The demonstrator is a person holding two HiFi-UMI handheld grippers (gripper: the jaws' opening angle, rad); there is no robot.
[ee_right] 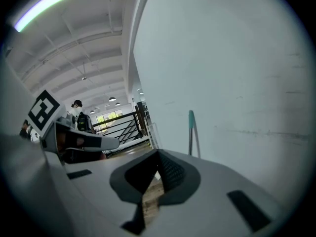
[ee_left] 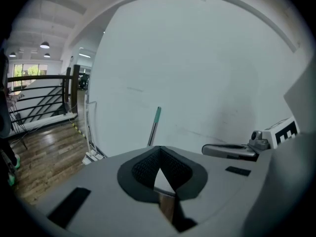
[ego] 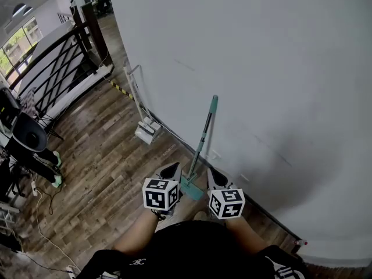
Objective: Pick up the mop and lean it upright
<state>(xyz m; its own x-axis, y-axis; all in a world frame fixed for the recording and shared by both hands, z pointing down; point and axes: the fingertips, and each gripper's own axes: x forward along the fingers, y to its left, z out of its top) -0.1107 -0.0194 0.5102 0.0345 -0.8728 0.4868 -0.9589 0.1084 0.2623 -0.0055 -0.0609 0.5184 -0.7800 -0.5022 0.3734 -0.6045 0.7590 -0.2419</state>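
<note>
Head view, largest to smallest.

(a) White wall [ego: 279, 68]: fills frame from 12 to 4 o'clock.

(b) Wood-plank floor [ego: 110, 173]: 7 to 10 o'clock.

(c) Black railing [ego: 55, 63]: 10 o'clock, well apart from the grippers.

(d) Mop [ego: 203, 135]: near centre, stands upright w/ handle leaning at the wall. Teal grip end tips toward 1 o'clock. Teal head sits on the floor at the wall base, between the two grippers. Handle top also shows in left gripper view [ee_left: 154, 125] and right gripper view [ee_right: 191, 132], at 12 o'clock of each jaw pair and apart from them.

(e) White floor tool [ego: 145, 127]: 10 o'clock of the mop, also propped at the wall.

(f) Left gripper [ego: 170, 170]: 7 o'clock of the mop handle, jaws together, nothing clamped.

(g) Right gripper [ego: 214, 174]: 5 o'clock of the handle, jaw tips meet, nothing held.
</note>
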